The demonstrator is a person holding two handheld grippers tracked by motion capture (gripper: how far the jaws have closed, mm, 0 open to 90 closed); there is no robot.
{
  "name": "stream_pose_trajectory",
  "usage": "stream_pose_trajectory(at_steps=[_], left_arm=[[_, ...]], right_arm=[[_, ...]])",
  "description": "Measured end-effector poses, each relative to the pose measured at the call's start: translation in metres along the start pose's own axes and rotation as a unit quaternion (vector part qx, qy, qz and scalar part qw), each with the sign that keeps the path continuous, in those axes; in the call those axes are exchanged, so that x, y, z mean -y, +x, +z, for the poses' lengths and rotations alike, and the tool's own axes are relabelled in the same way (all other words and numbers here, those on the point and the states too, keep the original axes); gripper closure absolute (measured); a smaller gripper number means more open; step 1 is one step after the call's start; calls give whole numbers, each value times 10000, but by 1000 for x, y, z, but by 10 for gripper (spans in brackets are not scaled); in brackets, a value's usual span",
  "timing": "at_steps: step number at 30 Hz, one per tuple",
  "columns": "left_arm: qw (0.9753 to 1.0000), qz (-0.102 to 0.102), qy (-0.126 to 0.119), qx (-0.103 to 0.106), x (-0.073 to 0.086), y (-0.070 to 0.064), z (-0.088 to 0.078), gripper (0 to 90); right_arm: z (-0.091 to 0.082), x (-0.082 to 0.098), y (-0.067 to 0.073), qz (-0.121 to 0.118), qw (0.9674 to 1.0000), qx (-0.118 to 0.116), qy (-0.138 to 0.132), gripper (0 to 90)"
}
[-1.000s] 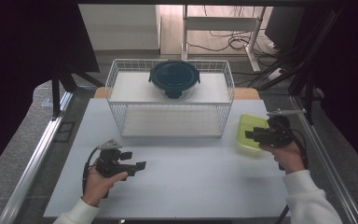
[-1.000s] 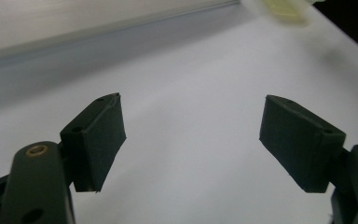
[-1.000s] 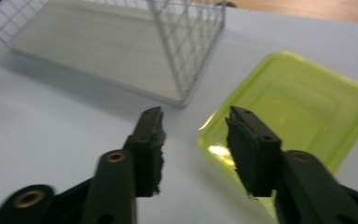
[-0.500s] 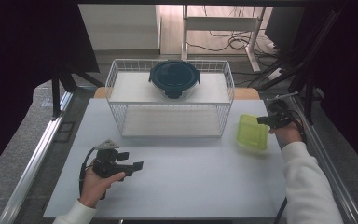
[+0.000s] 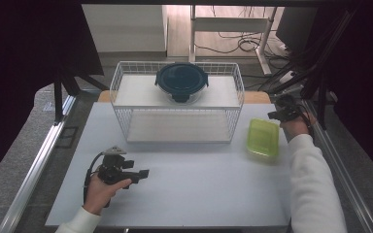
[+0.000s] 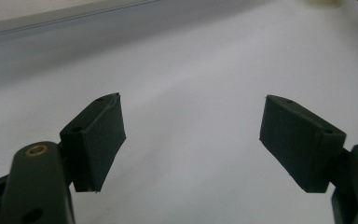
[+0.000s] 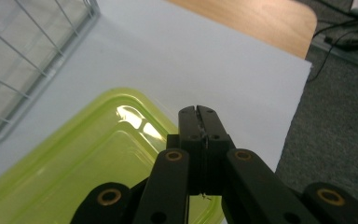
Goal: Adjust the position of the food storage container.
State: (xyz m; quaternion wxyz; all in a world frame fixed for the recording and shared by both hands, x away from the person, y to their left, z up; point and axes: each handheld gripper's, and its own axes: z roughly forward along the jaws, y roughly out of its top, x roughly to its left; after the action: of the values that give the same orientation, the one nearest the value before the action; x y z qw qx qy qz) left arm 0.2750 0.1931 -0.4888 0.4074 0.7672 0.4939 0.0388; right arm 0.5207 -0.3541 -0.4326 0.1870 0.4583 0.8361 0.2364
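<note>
- The green container (image 5: 262, 138) lies on the right part of the white counter (image 5: 199, 194), just right of the wire basket (image 5: 177, 104); its long axis runs from near to far; it is a flat rectangle with rounded corners, of glossy translucent lime plastic, and its lid (image 7: 74, 168) has a raised rim and catches a bright reflection.
- The right hand-held gripper (image 5: 281, 114) is the nearer one by far; it stands at the far right corner of the container, which lies to its near-left side; in the right gripper view the clenched tips (image 7: 198, 116) point over the far edge of the lid, with nothing between them; the jaws have just been closing; I judge that they must open again before any grasp on the rim.
- The left hand-held gripper (image 5: 137, 174) rests well apart, at the near left of the counter, pointing to the right; its black pads (image 6: 100, 140) stand wide and released, only the matte counter between them.
- The basket is of thin white wire with a white shelf; on top sits a round glass bowl with a dark blue lid (image 5: 181, 80), smooth and slightly shiny.
</note>
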Motion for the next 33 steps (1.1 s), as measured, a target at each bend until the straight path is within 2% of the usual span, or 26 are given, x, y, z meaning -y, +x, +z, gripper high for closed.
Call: stream_pose_trajectory(at_steps=[7,12,21,24,25,26,33], left_arm=[[10000,-25,27,-10,1,2,0,216],[10000,-68,22,10,1,5,0,217],[10000,-43,55,40,1,6,2,218],[10000,-62,66,34,1,7,2,219],[9999,-74,73,28,2,8,3,219],[9999,-74,78,24,2,9,3,220],[9999,-69,120,47,2,10,6,222]], right_arm=[[20,-8,-5,51,9998,-85,192,890],[31,-7,-6,134,9994,-85,306,890],[29,-6,-4,276,9984,-124,469,892],[30,-5,-3,322,9976,-120,606,892],[32,-2,0,309,9964,-151,774,892],[32,0,1,334,9961,-160,802,892],[27,13,13,499,9944,-373,850,892]])
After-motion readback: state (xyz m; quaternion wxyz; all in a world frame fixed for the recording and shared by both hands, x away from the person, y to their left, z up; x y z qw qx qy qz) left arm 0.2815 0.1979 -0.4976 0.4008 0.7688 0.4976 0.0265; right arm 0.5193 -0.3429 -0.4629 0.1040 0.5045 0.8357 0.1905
